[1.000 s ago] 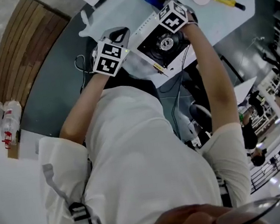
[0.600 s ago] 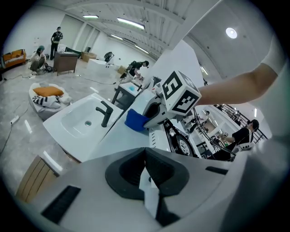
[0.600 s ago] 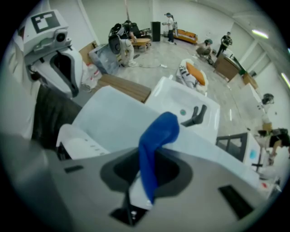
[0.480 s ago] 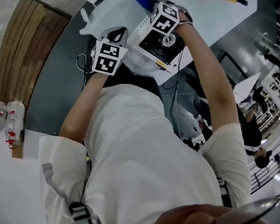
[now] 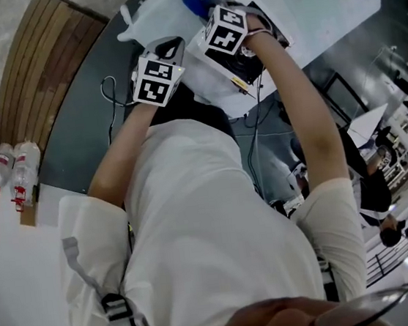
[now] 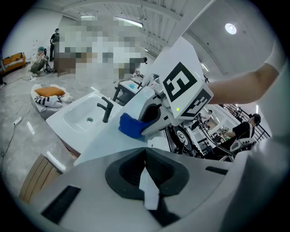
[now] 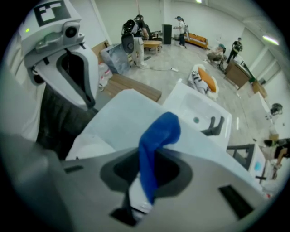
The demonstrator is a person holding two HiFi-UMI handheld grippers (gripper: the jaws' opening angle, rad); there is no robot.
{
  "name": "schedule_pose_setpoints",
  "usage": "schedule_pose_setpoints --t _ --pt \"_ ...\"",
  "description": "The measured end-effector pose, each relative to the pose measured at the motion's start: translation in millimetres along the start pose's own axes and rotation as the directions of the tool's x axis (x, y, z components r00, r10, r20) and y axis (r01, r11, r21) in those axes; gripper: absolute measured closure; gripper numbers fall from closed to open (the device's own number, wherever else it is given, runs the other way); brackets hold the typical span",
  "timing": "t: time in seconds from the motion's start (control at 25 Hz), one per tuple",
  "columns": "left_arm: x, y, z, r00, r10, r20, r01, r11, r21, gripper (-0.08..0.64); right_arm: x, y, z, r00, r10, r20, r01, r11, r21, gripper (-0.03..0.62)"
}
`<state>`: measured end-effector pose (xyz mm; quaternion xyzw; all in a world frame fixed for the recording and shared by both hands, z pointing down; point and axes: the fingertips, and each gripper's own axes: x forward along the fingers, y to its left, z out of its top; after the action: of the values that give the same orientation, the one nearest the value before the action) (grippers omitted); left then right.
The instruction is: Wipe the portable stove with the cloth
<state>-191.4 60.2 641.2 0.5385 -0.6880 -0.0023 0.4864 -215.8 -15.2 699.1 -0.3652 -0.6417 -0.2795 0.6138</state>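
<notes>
The right tool point(image 7: 145, 174) is clamped on the blue cloth point(image 7: 158, 133), which hangs just beside the stove point(image 5: 242, 64) on the table point(image 5: 304, 17). The left tool point(image 6: 146, 167), jaws together, sits near the stove's other side.

The hall is lit evenly from overhead; a round ceiling lamp point(image 6: 231, 28) and strip lights point(image 6: 130, 21) are blown out to white in the left gripper view, and only soft shadows are cast. Both gripper views are bent by fisheye distortion and darkly vignetted at the edges, and the blue cloth point(image 7: 156, 149) nearest the lens is rendered soft. In the head view the white shirt point(image 5: 205, 232) is overexposed.
</notes>
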Motion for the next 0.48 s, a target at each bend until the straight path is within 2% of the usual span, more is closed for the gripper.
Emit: schedule_pose_setpoints --t 0.28,0.48 --pt "-19.6 -9.4 -27.5 0.998 0.06 0.032 -0.059 0.998 -0.034 0.528 -0.8 45.3 12.9 1.0 0.023 -0.002 -0.023 0.998 -0.058 0.502" --pt "-32.8 -40.3 -45.3 0.996 0.077 0.037 -0.076 0.996 -0.036 0.528 -16.2 67.3 10.5 1.0 0.004 0.005 -0.003 0.997 -0.083 0.502"
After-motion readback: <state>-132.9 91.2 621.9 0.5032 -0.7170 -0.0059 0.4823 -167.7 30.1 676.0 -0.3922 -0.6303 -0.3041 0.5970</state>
